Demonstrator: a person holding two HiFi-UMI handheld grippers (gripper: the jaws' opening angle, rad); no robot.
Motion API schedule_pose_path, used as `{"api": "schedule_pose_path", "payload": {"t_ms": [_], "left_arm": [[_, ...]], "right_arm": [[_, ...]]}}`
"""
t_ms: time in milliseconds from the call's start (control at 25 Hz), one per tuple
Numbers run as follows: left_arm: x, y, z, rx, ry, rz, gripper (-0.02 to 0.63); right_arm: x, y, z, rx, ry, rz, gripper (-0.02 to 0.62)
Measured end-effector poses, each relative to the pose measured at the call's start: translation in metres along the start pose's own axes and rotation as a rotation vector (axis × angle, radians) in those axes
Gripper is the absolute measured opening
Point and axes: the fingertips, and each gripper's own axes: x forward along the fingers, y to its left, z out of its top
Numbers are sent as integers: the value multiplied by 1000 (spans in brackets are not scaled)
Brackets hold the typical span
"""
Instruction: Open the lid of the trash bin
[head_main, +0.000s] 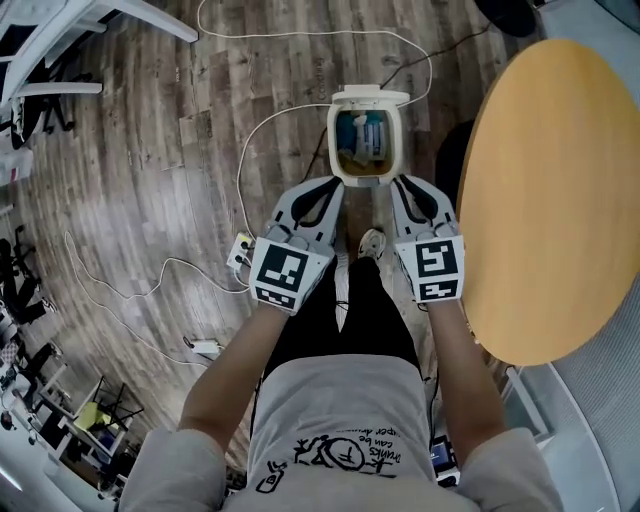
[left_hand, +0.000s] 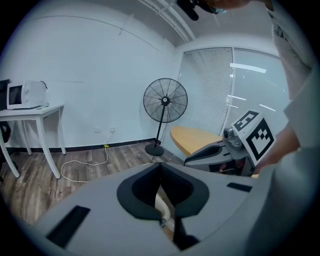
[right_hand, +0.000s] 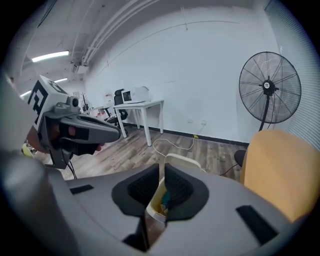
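I see the trash bin (head_main: 366, 181) on the floor (head_main: 150, 150), its lid (head_main: 370, 97) tipped back, blue and white rubbish (head_main: 372, 135) inside. Above it, my left gripper (left_hand: 160, 169) has its fingers together; my right gripper (right_hand: 162, 171) has them slightly apart, empty.

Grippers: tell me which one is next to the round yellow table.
The right gripper; its marker cube sits beside the table, while the left gripper hangs over floor.

Nothing legible; black print on the shirt (head_main: 340, 455) too small.
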Motion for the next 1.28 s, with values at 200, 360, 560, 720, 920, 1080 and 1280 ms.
{"api": "schedule_pose_path", "payload": {"t_ms": [200,360,560,720,920,1080,1280], "left_arm": [[-27,-18,37,8,-44,-10,15],[-49,-31,66,23,-74,-21,15],[-81,-39,101,20,-112,-6,15],[-103,-51,129,34,-159,-17,15],[-134,-72,171,58,-225,-47,15],[-164,-87,201,66,-267,-61,15],[-190,-103,229,79,-323,-73,15]], "right_arm": [[-36,5,36,14,-72,-7,40],[-64,8,69,11,-131,-11,37],[-99,14,103,21,-187,-21,32],[-129,19,119,30,-224,-34,29],[-173,29,153,26,-295,-39,26],[-212,43,180,28,-346,-26,23],[-246,51,208,5,-404,-25,17]]}}
